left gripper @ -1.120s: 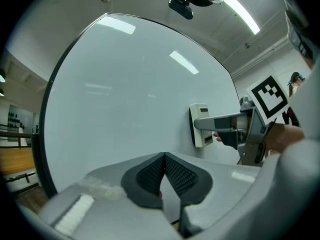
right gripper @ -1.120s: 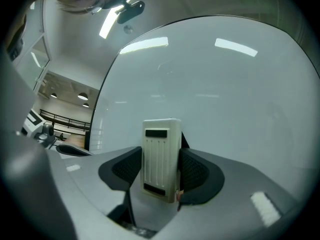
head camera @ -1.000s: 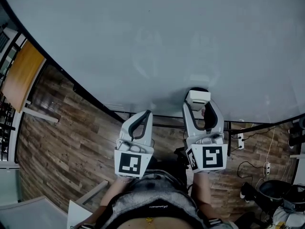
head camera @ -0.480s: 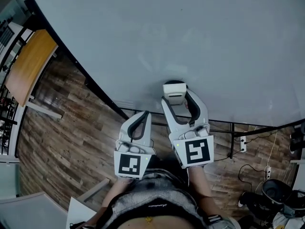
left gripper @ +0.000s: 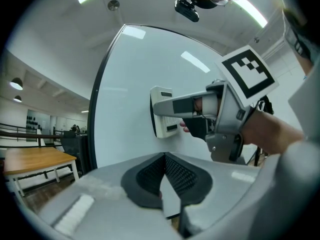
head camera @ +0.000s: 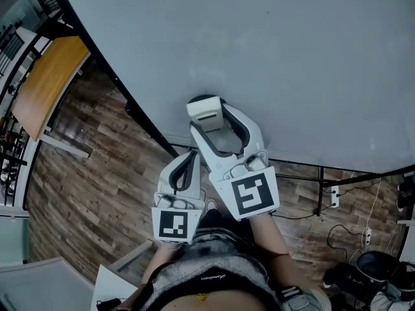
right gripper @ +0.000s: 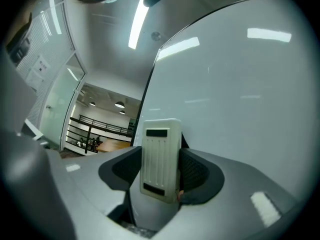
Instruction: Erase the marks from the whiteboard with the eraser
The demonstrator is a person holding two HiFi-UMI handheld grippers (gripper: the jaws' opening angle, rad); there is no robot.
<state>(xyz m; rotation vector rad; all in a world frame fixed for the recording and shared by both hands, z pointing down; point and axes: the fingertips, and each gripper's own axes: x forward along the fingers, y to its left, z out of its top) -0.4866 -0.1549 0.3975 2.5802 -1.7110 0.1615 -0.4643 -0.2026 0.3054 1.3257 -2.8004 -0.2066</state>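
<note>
- Jaws of the right claw (right gripper: 160,179) are clamped on the white eraser (right gripper: 161,156), one dark meshed pad on each long side, with the eraser's ribbed back facing that claw's camera.
- From the left gripper view, the eraser lies flat against the whiteboard (head camera: 292,57); the head view puts it near the board's lower edge.
- Left claw (left gripper: 164,170) is closed, its two pads meeting with nothing between them. It hangs just beside and below the right claw, apart from the board.
- Under the board runs a wood-plank floor (head camera: 91,173).
- An orange-brown desk (head camera: 45,89) stands at the far left, well apart from both claws.
</note>
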